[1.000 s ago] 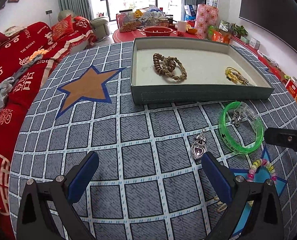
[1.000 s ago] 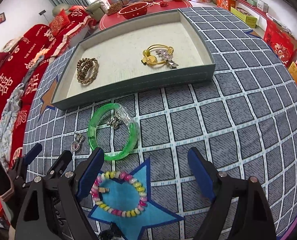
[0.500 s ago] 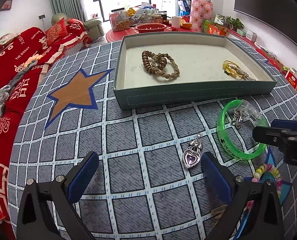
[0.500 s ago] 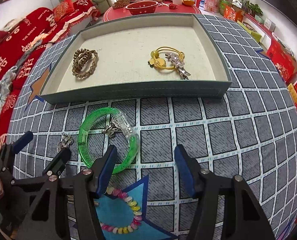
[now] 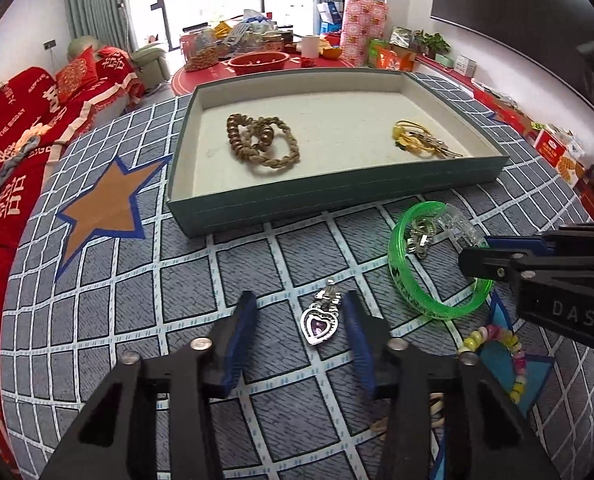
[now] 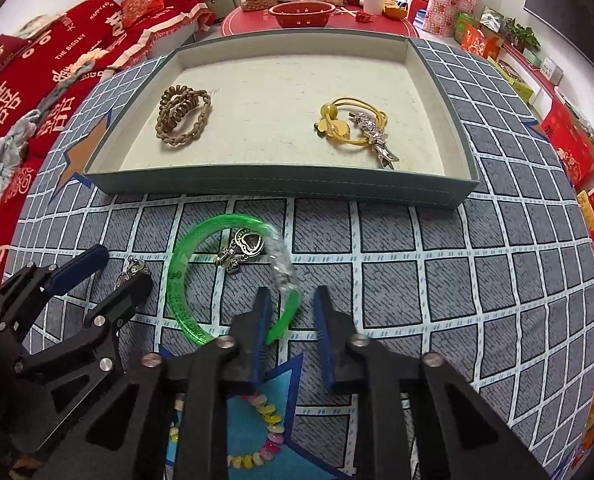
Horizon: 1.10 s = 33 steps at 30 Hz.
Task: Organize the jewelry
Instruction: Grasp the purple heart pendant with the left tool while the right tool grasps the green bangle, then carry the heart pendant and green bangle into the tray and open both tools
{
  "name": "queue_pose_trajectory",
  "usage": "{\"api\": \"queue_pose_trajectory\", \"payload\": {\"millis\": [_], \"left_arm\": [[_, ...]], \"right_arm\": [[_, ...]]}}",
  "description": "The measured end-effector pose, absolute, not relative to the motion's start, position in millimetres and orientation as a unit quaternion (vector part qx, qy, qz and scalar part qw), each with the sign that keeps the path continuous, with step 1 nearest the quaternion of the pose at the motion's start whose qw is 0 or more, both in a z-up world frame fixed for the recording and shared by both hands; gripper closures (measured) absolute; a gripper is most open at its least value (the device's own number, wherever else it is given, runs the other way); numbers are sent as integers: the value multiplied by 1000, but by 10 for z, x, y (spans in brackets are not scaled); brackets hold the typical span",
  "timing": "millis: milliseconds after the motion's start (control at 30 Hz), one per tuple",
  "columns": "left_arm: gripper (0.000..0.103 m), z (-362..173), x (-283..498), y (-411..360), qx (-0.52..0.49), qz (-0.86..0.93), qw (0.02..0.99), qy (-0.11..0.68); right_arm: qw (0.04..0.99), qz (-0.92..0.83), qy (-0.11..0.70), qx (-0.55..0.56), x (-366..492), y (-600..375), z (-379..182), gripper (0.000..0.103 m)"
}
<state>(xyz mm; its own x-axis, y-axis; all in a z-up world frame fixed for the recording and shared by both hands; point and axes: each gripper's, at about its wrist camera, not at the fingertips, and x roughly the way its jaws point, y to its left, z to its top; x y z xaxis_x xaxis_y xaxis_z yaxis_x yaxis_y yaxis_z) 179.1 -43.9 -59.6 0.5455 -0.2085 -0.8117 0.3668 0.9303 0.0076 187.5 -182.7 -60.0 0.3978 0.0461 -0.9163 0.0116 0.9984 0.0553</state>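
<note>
2 grippers working: left gripper half-open astride heart pendant, lower center; right gripper narrowed around green bangle rim. Risk: smooth rim slips, pendant skids.

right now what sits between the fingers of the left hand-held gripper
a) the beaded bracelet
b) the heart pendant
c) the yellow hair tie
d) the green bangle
b) In the left wrist view the heart pendant lies on the tablecloth between the open fingers of the left hand-held gripper, while the right hand-held gripper straddles the rim of the green bangle.
</note>
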Motion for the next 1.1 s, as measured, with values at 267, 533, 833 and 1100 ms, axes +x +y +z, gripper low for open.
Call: {"api": "queue_pose_trajectory", "payload": {"millis": [267, 533, 833, 1100], "left_arm": [[72, -543, 1716, -420, 84, -171, 876, 442], [72, -310, 1618, -157, 52, -161, 891, 422], [72, -30, 1584, 19, 12, -150, 901, 406], [72, 140, 1633, -50, 18, -144, 909, 390]], "right_arm": [[844, 8, 535, 45, 1787, -1933, -522, 91], [854, 18, 515, 72, 1573, -2119, -313, 91], [854, 22, 508, 113, 1431, -2334, -206, 91], [858, 25, 495, 134, 1458, -2476, -65, 91]]}}
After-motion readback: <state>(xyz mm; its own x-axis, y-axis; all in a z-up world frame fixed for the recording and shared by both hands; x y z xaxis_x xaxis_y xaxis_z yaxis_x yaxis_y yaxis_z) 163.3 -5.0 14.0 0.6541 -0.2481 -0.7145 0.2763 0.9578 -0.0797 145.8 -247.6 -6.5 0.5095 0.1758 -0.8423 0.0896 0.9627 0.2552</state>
